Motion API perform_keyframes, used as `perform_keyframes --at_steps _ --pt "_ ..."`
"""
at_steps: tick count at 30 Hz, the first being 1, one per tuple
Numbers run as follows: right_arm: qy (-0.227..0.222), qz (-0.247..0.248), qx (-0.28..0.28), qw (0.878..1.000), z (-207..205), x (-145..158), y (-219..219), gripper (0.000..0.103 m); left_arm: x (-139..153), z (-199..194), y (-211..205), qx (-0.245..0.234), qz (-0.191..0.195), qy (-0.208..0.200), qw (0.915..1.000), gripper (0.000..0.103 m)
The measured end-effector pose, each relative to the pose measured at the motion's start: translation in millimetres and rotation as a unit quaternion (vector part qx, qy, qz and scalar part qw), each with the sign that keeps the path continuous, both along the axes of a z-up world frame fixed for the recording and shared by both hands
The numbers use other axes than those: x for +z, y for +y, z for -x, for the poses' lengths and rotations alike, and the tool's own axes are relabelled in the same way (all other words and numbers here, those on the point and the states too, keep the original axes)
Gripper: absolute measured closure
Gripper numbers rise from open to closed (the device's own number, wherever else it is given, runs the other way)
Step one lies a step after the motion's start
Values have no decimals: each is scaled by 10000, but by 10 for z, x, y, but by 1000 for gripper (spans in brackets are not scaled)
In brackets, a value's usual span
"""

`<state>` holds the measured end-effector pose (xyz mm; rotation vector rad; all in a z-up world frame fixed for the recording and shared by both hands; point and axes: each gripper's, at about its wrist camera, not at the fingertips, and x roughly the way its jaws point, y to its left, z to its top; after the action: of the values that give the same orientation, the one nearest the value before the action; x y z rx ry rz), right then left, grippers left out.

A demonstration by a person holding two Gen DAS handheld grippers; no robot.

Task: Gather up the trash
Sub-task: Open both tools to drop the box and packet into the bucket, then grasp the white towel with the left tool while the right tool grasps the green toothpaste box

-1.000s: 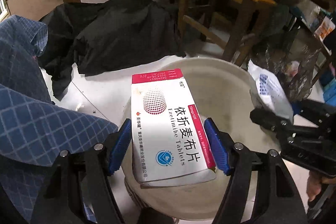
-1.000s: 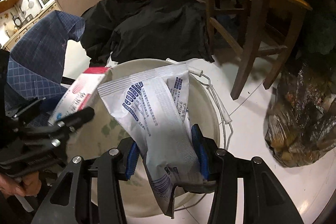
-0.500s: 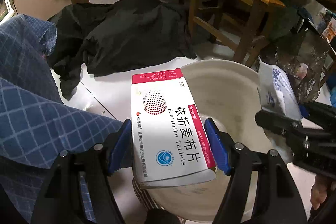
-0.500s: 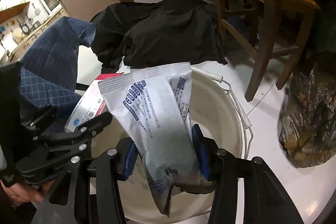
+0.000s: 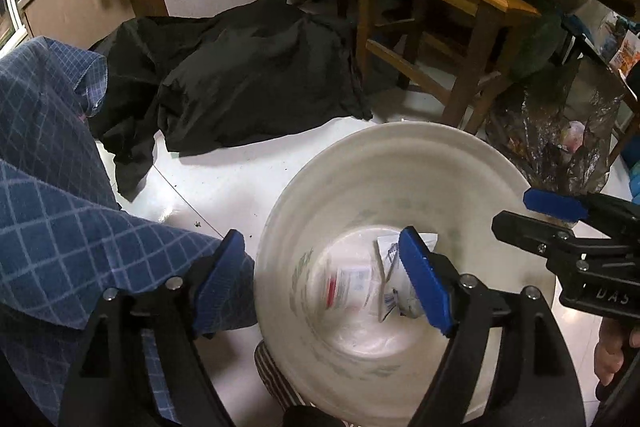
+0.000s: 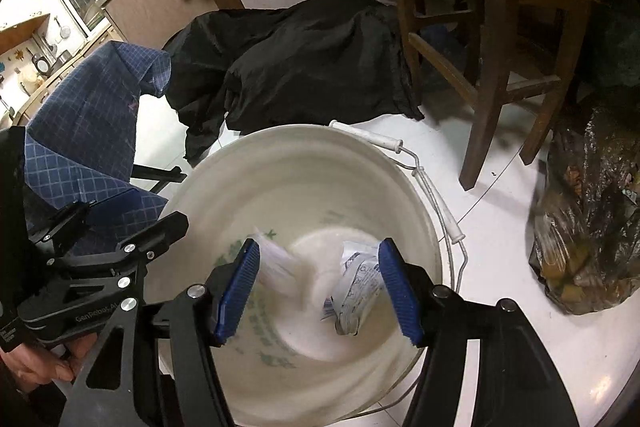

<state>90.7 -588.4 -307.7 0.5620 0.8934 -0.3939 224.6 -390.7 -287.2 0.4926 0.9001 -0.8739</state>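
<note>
Both grippers, left (image 5: 322,281) & right (image 6: 318,293), jaws opening, empty, over round white plastic bucket (image 6: 400,163); carton (image 5: 346,285), pouch (image 6: 356,287) lie inside at 6 o'clock.

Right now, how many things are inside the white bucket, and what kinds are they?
Medicine box: 1, blurred, in the white bucket
White printed packet: 1, crumpled, near the bucket's bottom
Total: 2
</note>
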Motion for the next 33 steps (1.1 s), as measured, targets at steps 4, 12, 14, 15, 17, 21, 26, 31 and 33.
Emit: perform_keyframes --at_steps 4,12,14,15,17,21,26,31,33 --pt "-22 35 -12 10000 15 30 23 40 6 -11 9 58 -1 -13 10000 27" --pt "23 391 -85 9992 114 188 122 40 160 34 87 63 253 -224 9994 27" --pt "25 514 -100 9986 154 264 161 40 251 47 139 95 403 -240 9989 27" --pt "-12 603 -124 9981 185 336 188 40 342 60 193 131 556 -256 9980 27" --pt "-177 705 -155 9972 238 483 236 40 560 91 320 279 863 -444 9949 27" --pt "-753 995 -160 9921 300 929 432 41 1103 219 682 351 1490 -882 9843 27" --pt "-1625 1656 243 9724 220 1594 871 41 1739 286 1358 517 2163 -1029 9695 27" --pt "-2074 1684 1232 9557 -128 2021 1441 41 2121 99 2375 1485 2500 -1303 9479 22" --pt "-2178 1779 1763 9433 -290 2128 1783 41 2187 26 2754 1824 2484 -1381 9413 22"
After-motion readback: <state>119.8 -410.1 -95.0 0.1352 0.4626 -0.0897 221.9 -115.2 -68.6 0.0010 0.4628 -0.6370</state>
